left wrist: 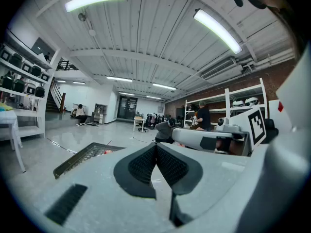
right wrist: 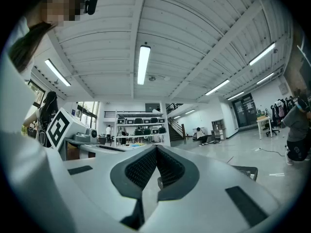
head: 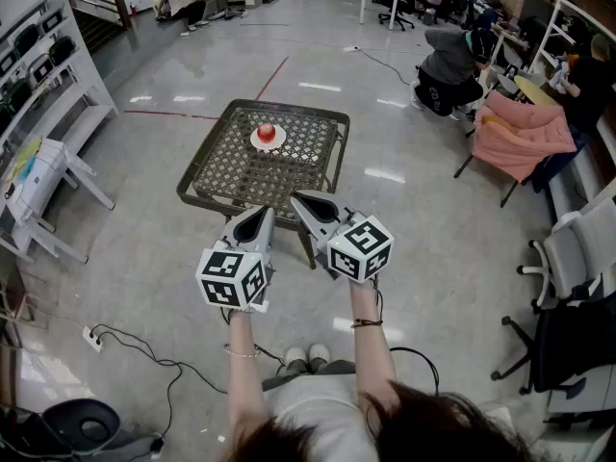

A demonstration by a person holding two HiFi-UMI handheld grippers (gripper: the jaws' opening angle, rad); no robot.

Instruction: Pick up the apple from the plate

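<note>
A red apple point(head: 266, 131) sits on a white plate point(head: 269, 141) at the far side of a low wicker-top table point(head: 231, 176). Both grippers are held level in front of the person, short of the table's near edge. My left gripper point(head: 263, 212) is shut with nothing between its jaws; its tips point(left wrist: 156, 144) meet. My right gripper point(head: 300, 199) is shut and empty too, its tips point(right wrist: 156, 148) closed together. In the left gripper view the table point(left wrist: 80, 158) shows low at the left, with a speck of the apple point(left wrist: 107, 151) on it.
White shelving point(head: 38, 75) and a white trestle point(head: 53, 195) stand at the left. Office chairs point(head: 568, 258), a pink cloth point(head: 525, 133) and seated people are at the right. Cables and a power strip point(head: 91, 338) lie on the floor near the person's feet point(head: 306, 358).
</note>
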